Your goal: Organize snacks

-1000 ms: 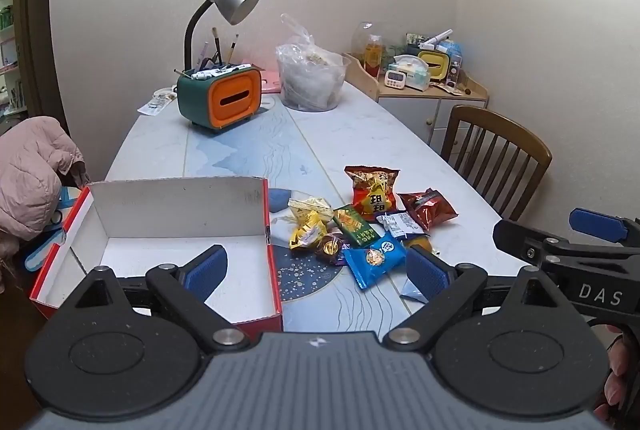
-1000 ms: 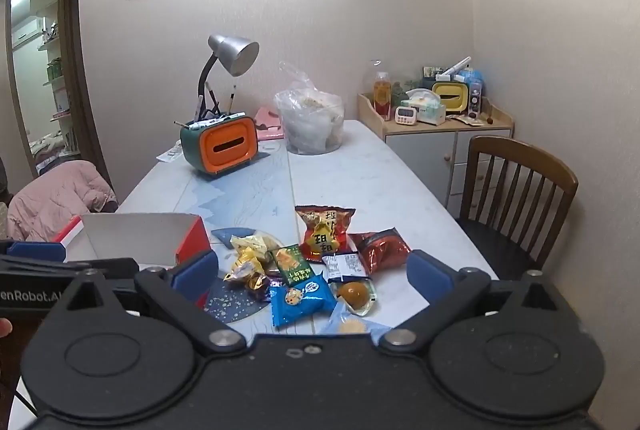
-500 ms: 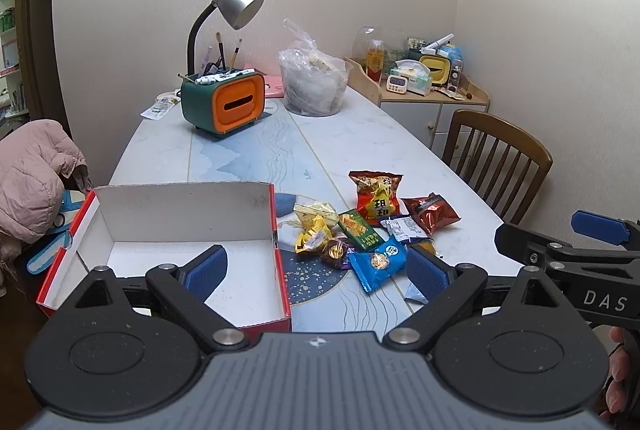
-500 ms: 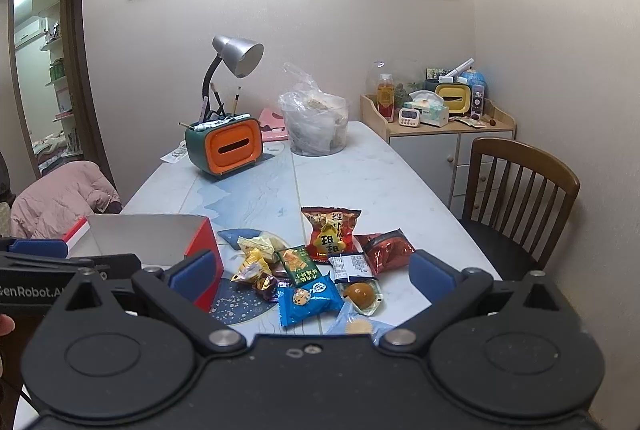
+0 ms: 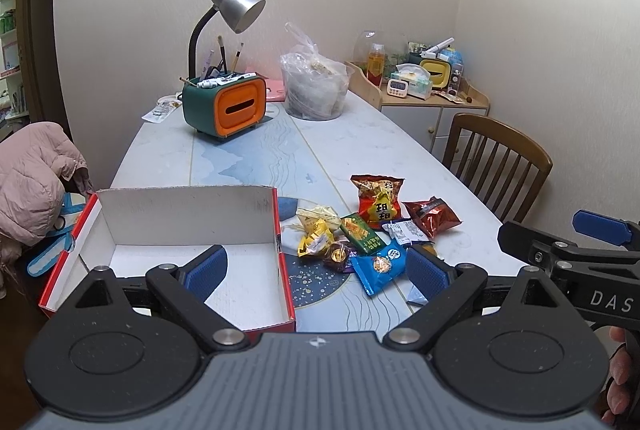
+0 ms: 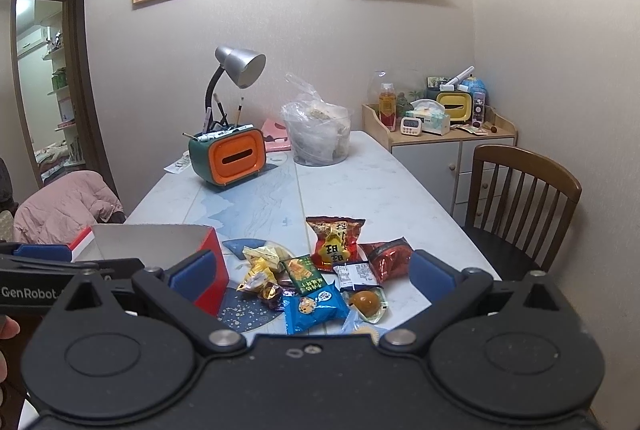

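"DAS" read on right tool (image 5: 600, 230), "GenRobot" on left tool (image 6: 36, 258); both spread, empty. Red-walled white cardboard box (image 5: 276, 230) viewed closer than before.

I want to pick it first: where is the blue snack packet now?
In both views, the blue snack packet lies at the pile's near edge, right of the red box.

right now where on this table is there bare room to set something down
Free: the wide stretch of table between the snack pile and the plastic bag, and the white floor of the red box, which holds nothing. Also bare is the strip between the pile and the chair-side edge. Crowded: right beside the box, where packets overlap.
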{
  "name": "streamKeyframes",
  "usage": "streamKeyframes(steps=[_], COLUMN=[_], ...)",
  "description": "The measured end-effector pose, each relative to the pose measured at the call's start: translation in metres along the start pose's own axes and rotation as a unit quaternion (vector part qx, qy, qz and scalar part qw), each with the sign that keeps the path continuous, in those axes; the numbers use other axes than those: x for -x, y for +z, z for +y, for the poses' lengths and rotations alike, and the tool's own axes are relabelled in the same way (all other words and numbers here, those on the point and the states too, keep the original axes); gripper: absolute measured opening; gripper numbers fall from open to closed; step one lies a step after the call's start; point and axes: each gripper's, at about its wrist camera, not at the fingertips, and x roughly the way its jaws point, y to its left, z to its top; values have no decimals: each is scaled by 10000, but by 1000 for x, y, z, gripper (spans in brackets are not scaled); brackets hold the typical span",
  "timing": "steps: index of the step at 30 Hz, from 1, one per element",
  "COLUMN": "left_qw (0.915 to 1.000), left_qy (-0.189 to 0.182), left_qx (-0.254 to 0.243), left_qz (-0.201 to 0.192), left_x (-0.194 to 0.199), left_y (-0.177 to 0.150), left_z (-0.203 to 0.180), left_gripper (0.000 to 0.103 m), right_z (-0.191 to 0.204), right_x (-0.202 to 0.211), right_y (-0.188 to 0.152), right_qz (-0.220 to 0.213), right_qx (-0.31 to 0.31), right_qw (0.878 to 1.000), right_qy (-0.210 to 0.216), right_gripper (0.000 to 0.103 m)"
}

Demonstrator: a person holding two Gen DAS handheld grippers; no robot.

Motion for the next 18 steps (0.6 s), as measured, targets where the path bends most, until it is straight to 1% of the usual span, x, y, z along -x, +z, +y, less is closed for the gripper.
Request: streamKeyframes(steps=[11,12,18], left_qw=[10000,10000,10000], left_qy=[-24,-23,-37], left_qx=[-4,-9,-11], left_qz=[-29,-33,-36], left_x=[2,2,2], left_y=[3,-1,0], left_z=[-2,-3,-7], left_gripper=[97,97,97], right_z=[3,3,5], right_x=[1,1,1], right_y=[1,1,0], right_qz=[-57,-55,-66], right_qx=[48,43,33], right_qw=[10000,10000,10000], right_qy=[-44,-38,7], right_gripper=[103,103,103])
